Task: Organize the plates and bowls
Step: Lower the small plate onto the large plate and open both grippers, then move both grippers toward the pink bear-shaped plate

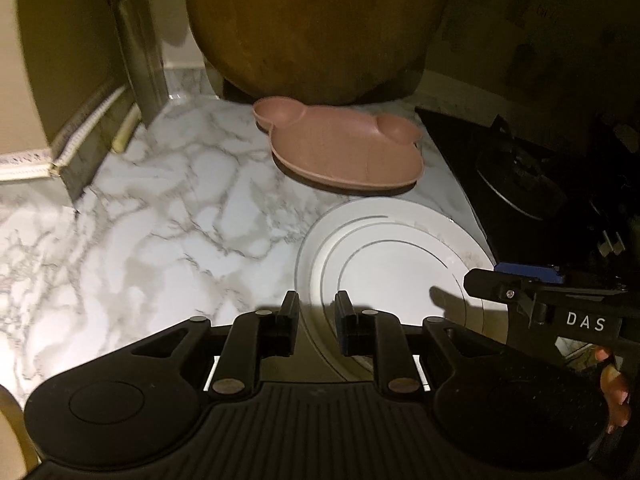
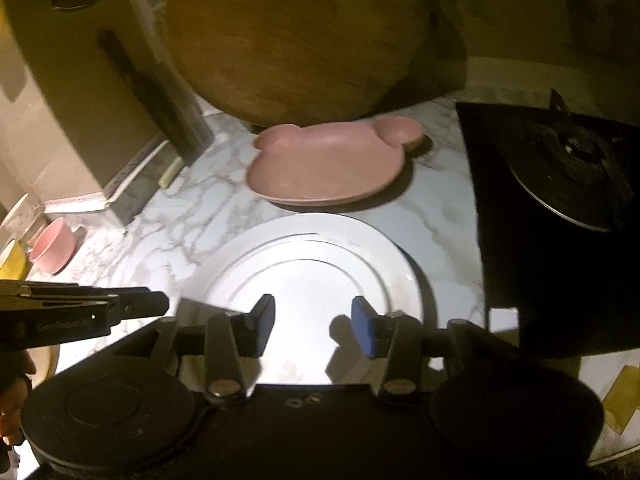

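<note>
The right gripper [image 2: 313,322] hangs just over the near part of the white plates [image 2: 304,276], its blue-padded fingers spread wide with nothing between them. The left gripper [image 1: 317,320] sits at the left rim of the same plates [image 1: 384,256], its fingers parted by a narrower gap and also empty; whether either gripper touches the china I cannot tell. The white plates look like a nested stack (concentric rims suggest more than one, though the count is unclear) lying flat on the marble worktop [image 1: 160,208]. Just beyond the stack, almost touching its far rim, lies a pink bear-shaped plate [image 2: 332,164], and behind that a large round wooden board [image 2: 296,40] leans upright against the wall. Well to the left of the stack, a pink bowl [image 2: 52,246] rests near the worktop's edge beside a yellow item too cropped to name. By my judgement the task is partway: the white plates seem gathered already, while the pink plate and the bowl remain separate and likely still need a place. To the right of the stack the black hob [image 2: 560,208] begins close by, so there is little room on that side; to the left of the stack the marble lies open up to the cabinet corner [image 1: 72,80], which gives the freest path for moving dishes.
</note>
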Demonstrator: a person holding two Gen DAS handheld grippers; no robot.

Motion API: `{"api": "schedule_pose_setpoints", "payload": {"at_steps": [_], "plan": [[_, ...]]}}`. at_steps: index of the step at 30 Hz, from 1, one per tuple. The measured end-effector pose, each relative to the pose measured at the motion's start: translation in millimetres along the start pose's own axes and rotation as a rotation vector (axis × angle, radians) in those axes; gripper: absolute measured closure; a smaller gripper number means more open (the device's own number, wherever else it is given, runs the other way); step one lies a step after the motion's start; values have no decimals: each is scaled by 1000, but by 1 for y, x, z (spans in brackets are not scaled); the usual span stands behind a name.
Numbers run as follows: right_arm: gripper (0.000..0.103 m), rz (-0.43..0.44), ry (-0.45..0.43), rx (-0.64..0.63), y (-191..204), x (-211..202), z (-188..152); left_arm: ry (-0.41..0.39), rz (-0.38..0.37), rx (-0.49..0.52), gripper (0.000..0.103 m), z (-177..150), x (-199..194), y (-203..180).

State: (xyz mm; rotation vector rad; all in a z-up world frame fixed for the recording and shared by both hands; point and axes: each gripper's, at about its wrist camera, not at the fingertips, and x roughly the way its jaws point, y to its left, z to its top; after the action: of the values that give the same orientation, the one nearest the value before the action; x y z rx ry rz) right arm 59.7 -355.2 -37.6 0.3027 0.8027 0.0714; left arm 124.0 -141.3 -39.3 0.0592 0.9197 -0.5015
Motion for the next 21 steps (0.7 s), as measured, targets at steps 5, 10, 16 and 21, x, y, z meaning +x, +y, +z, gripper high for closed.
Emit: {"api": "schedule_pose_setpoints", "payload": {"at_steps": [5, 10, 16, 21], "plan": [[41, 13, -42, -42, 20, -11, 0, -45, 7, -9, 76, -5, -20, 10], [27, 42, -69, -80, 40, -21, 1, -73, 19, -19, 75, -10, -36, 18], [11, 53, -122, -145, 63, -34, 1, -118, 53, -14, 75, -14, -54, 27], [4, 52, -155, -182, 78, -42, 2, -158, 66, -7, 75, -17, -68, 32]]}}
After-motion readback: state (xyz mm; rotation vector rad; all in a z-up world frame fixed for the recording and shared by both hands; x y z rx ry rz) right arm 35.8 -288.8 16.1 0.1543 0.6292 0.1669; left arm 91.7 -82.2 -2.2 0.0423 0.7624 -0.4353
